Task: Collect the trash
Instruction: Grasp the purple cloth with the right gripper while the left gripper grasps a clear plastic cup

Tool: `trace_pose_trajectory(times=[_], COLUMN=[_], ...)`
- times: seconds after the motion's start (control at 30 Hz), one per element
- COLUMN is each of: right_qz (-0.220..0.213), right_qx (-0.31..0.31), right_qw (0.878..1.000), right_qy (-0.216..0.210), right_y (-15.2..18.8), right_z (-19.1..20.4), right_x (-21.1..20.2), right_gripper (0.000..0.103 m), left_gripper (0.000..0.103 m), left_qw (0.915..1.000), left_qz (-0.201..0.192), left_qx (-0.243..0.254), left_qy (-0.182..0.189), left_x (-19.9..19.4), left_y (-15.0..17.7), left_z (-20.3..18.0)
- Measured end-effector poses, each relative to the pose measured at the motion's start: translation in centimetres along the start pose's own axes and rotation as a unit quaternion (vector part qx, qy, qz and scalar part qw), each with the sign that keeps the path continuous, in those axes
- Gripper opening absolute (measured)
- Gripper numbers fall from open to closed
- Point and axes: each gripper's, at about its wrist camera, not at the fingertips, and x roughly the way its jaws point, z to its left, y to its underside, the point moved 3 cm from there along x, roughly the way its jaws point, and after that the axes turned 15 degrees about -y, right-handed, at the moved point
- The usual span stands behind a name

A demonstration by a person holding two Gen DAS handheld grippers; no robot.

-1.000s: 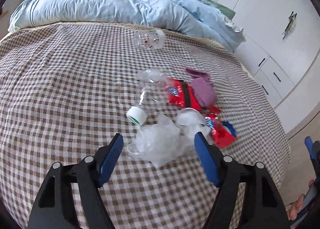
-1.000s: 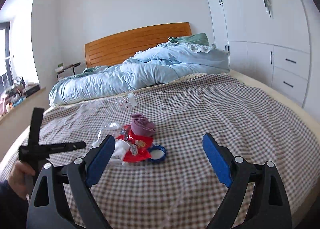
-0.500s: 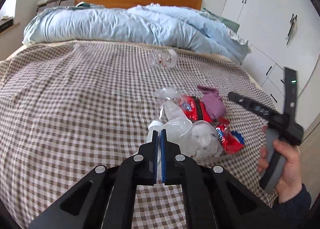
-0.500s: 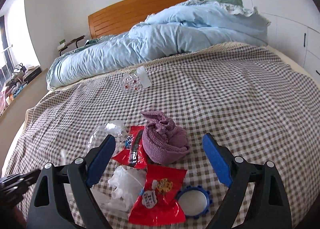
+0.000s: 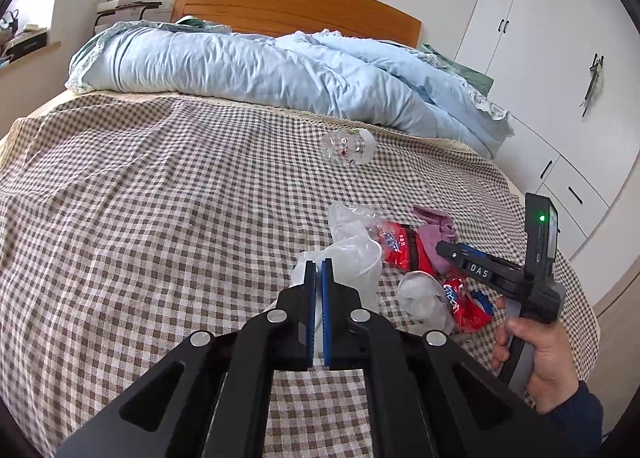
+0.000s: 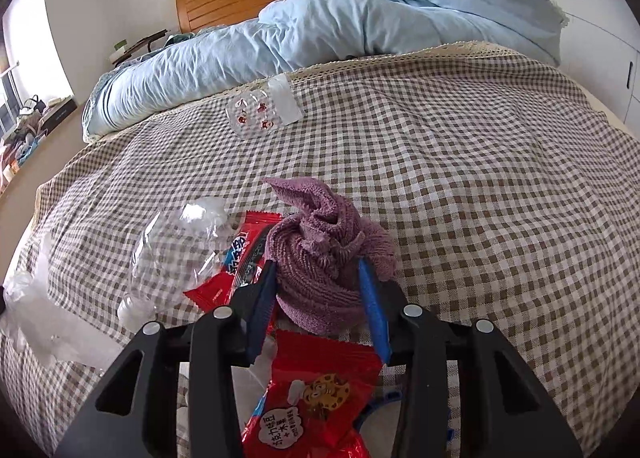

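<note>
Nearby, the left hand-held gripper (image 5: 317,270) pinches a clear plastic bag (image 5: 352,258); the right hand-held gripper (image 6: 318,278) straddles a purple towel (image 6: 324,254), pads apparently touching it, beside red snack wrappers (image 6: 312,390); "DAS" is readable on its body.

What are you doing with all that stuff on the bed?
A person is picking up trash from the checked bedspread with a grabbing tool in each hand. The left tool is pinched shut on a clear plastic bag. The right tool has its fingers on either side of a rolled purple cloth, closing in on it. Red snack wrappers, a crushed clear bottle and a small clear container farther up the bed are yet to be collected.
</note>
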Motion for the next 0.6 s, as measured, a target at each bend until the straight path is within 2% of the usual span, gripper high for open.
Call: trace_pose_trajectory(times=[0.03,0.07,0.13,0.27,0.43,0.5,0.6], right_qz=[-0.01,-0.018,-0.038,-0.104,-0.163,-0.169,-0.181], right_qx=[0.014,0.024,0.016,0.028,0.0,-0.011,0.005], right_qw=[1.0,0.999,0.999,0.994,0.987,0.985,0.983], right_qy=[-0.017,-0.02,0.003,0.011,0.005,0.028,0.037], right_y=[0.2,0.2,-0.2,-1.6,-1.7,-1.1,0.2], right_z=[-0.3,-0.5,-0.5,-0.6,0.3,0.2,-0.6], right_x=[-0.3,-0.7,-2.1,-6.9,-12.0,-13.1,-15.2], right_gripper=[0.017,0.016,0.012,0.01,0.01,0.01,0.01], left_gripper=[0.0,0.0,0.0,0.0,0.0,0.0,0.0], left_qw=[1.0,1.0,0.9999,0.9997,0.9985,0.9982,0.9966], left_qz=[-0.001,0.0,0.005,-0.001,-0.007,-0.008,-0.013], left_qx=[-0.002,-0.004,-0.011,-0.021,-0.025,-0.021,-0.021], left_qy=[0.002,0.005,0.01,0.015,0.049,0.055,0.079], left_x=[-0.2,-0.2,-0.3,-0.9,-2.3,-2.7,-3.8], left_y=[-0.1,-0.1,-0.2,-0.5,-0.8,-0.8,-0.9], left_z=[0.0,0.0,0.2,0.5,-0.2,-0.8,-1.6])
